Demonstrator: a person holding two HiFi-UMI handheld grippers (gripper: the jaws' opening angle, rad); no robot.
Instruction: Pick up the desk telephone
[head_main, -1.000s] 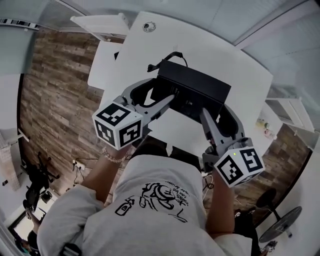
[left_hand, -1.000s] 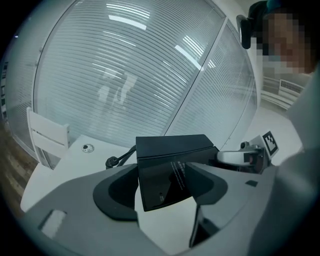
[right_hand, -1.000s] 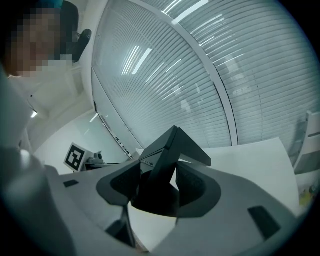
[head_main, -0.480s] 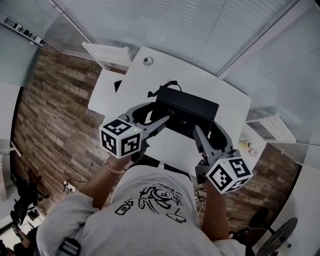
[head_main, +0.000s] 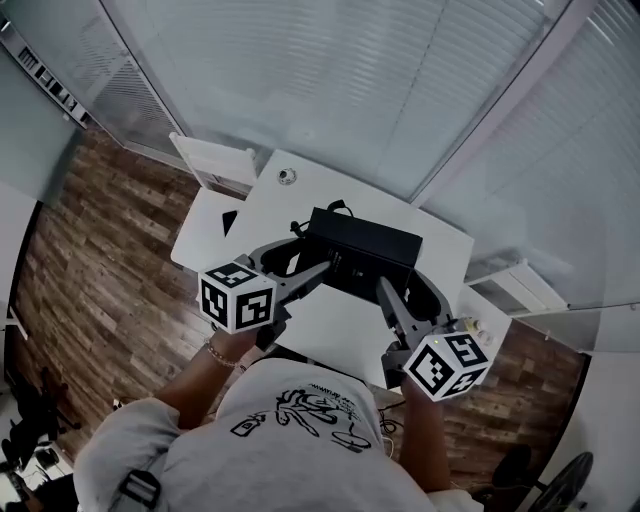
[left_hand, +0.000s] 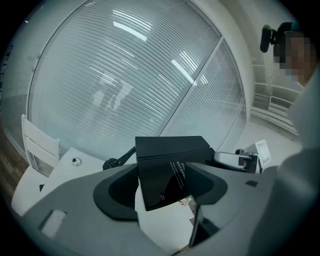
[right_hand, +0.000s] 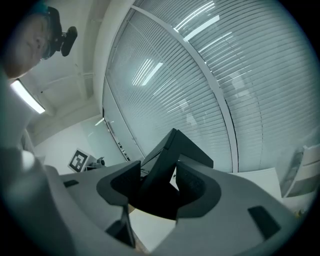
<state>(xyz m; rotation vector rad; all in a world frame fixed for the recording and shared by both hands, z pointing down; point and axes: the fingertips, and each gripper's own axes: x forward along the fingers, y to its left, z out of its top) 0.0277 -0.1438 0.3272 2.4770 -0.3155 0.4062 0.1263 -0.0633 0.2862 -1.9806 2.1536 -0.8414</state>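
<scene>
1. Slatted blinds (head_main: 330, 90) back a white table (head_main: 330, 325), which stands on a wood-plank floor (head_main: 90, 260).
2. Black desk telephone (head_main: 362, 248): over the table's far half, tilted, printed underside showing in the left gripper view. Contact with the table cannot be confirmed.
3. Left gripper (head_main: 325, 262): over the table's left half, jaws part-open and closed onto the telephone's left end.
4. Right gripper (head_main: 408, 284): over the table's right half, jaws part-open and gripping the telephone's right end.
5. Black cable (head_main: 335, 207): loops from the telephone's rear toward the table's far edge.
</scene>
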